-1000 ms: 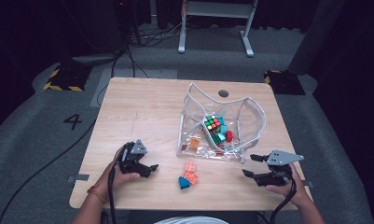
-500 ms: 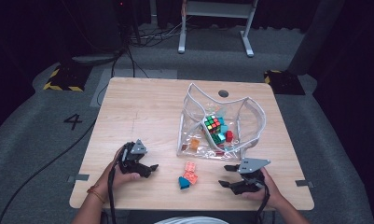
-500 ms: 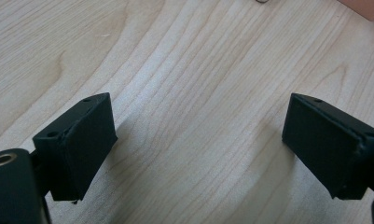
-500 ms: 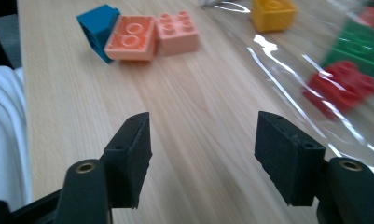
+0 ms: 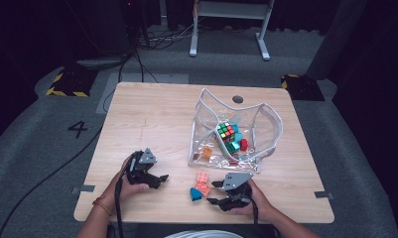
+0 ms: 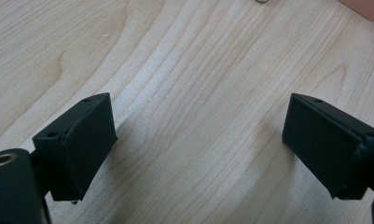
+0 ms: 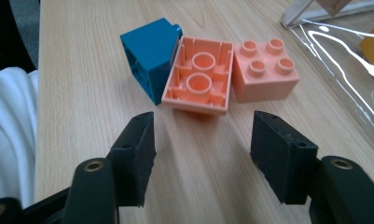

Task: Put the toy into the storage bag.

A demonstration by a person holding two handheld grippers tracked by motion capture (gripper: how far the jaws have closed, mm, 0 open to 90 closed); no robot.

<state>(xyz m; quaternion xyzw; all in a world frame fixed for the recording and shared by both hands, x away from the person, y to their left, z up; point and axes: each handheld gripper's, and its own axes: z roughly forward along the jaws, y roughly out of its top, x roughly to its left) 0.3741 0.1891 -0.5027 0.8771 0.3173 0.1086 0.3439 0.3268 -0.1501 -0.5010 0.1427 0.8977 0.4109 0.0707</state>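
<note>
Near the table's front edge lie a teal brick and two orange bricks. One orange brick lies on its side with its hollow underside showing. The other sits studs up. My right gripper points left at them from just short of the pile. Its jaws have just been closing but stand open, with bare wood between them. My left gripper rests open on the table to the left of the bricks, holding nothing.
A clear zip bag lies open at the right middle of the wooden table. It holds a colour cube and several small bricks. Its plastic edge is close on the right gripper's right side. A person's white clothing is at the table's front.
My right gripper has travelled left along the table's front from near the right edge to just beside the bricks, sinking a little, and its jaws have narrowed. The left gripper has not moved.
</note>
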